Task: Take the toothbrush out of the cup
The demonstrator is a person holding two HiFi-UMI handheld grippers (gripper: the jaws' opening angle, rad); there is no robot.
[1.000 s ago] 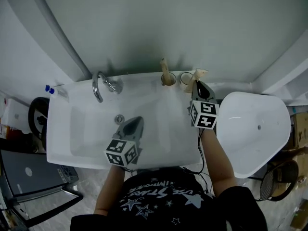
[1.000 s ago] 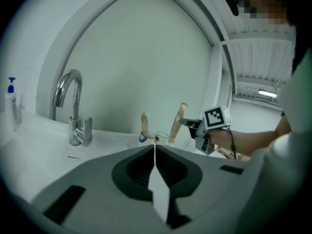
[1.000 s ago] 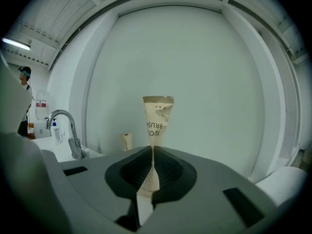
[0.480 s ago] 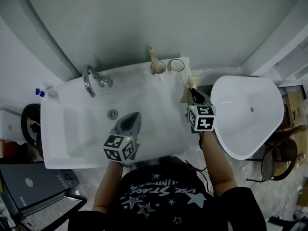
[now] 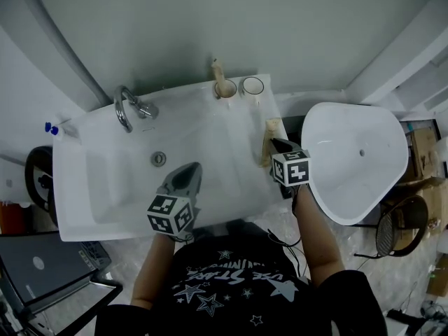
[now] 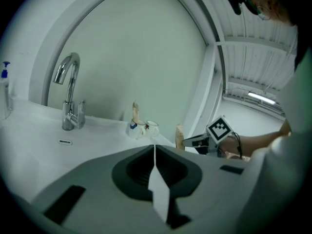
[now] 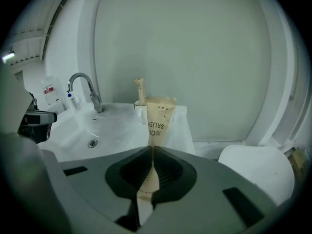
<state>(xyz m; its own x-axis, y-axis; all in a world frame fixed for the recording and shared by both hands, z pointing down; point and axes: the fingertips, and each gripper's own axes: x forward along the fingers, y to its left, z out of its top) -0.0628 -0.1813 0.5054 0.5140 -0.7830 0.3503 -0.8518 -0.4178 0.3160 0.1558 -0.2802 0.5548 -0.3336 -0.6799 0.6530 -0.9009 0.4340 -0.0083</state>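
A toothbrush in a tan paper sleeve stands upright in my right gripper, which is shut on its lower end above the sink's right rim. Two cups stand at the back of the sink: the left cup holds another wrapped toothbrush, and the right cup looks empty. The held toothbrush is well clear of both cups. My left gripper hovers over the sink basin, shut with nothing in it. The left gripper view shows the held toothbrush and both cups.
The white sink has a chrome tap at the back left and a drain. A large white basin stands right of the sink. A small pump bottle sits at the sink's left corner.
My right gripper has drawn the wrapped toothbrush back from the right cup towards me, along the sink's right rim. The left gripper has hardly moved.
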